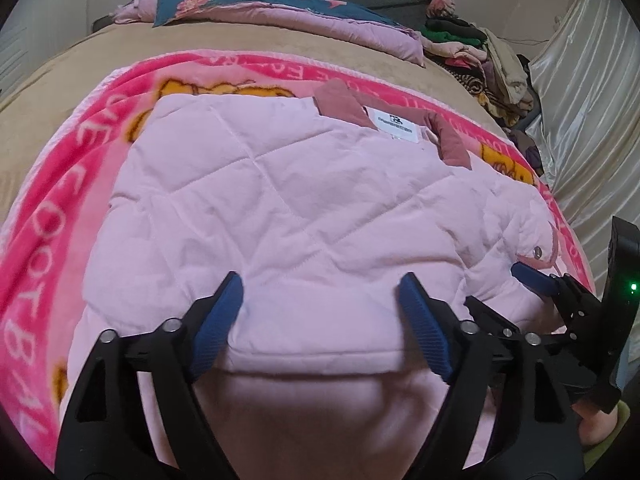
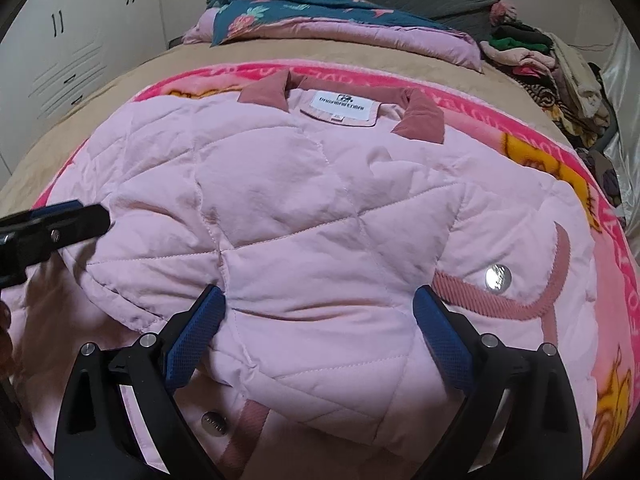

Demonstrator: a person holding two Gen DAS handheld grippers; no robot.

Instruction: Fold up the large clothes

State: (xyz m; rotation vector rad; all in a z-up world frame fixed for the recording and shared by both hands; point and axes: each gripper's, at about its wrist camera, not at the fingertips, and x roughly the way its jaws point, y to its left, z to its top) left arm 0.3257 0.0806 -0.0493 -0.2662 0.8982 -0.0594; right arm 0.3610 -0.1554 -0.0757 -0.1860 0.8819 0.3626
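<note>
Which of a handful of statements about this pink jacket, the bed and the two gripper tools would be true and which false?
1. The pink quilted jacket lies on a bright pink blanket. True.
2. The jacket's collar is dark green. False: it is dusty rose.
3. The right gripper is clamped shut. False: its jaws stand wide apart over the jacket.
4. A white label shows inside the neck. True.
5. The left gripper holds a hanger. False: its jaws are open, with only jacket fabric between them.
6. A heap of clothes sits at the far right of the bed. True.
</note>
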